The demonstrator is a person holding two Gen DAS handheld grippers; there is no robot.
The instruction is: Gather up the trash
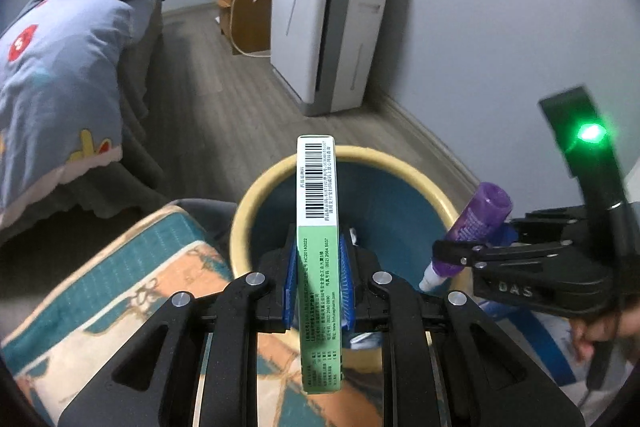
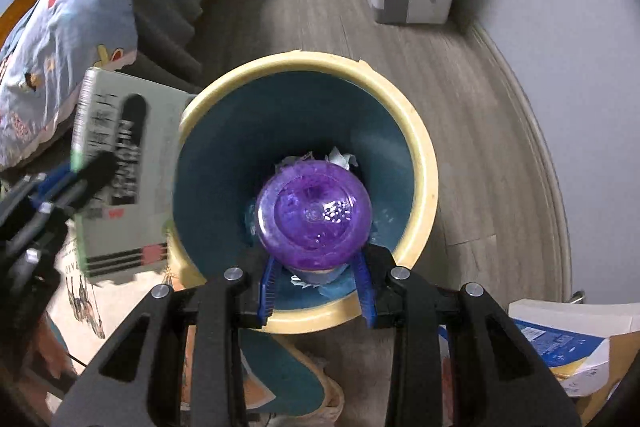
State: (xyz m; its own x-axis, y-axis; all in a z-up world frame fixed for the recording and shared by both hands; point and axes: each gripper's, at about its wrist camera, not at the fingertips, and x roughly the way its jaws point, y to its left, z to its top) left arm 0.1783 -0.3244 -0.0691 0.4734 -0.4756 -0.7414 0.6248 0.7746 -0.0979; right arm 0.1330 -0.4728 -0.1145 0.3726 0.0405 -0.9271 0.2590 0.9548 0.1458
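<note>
My left gripper (image 1: 319,273) is shut on a flat green carton (image 1: 319,251) with a barcode, held on edge over the near rim of a round bin (image 1: 256,195) with a cream rim and a blue inside. The same carton (image 2: 124,171) shows blurred at the left of the right wrist view, beside the bin (image 2: 420,131). My right gripper (image 2: 316,283) is shut on a purple bottle (image 2: 314,213), bottom towards the camera, directly above the bin's mouth. Seen from the left wrist, the purple bottle (image 1: 474,227) hangs tilted, white cap down, in the right gripper (image 1: 472,247) over the bin's right rim. Crumpled paper (image 2: 340,159) lies in the bin.
A bed with a blue quilt (image 1: 60,67) stands at the left, and a white air purifier (image 1: 328,27) stands by the wall behind the bin. A patterned cushion (image 1: 132,283) lies left of the bin. A white and blue box (image 2: 568,339) sits on the floor at the right. A hand (image 1: 600,331) holds the right gripper.
</note>
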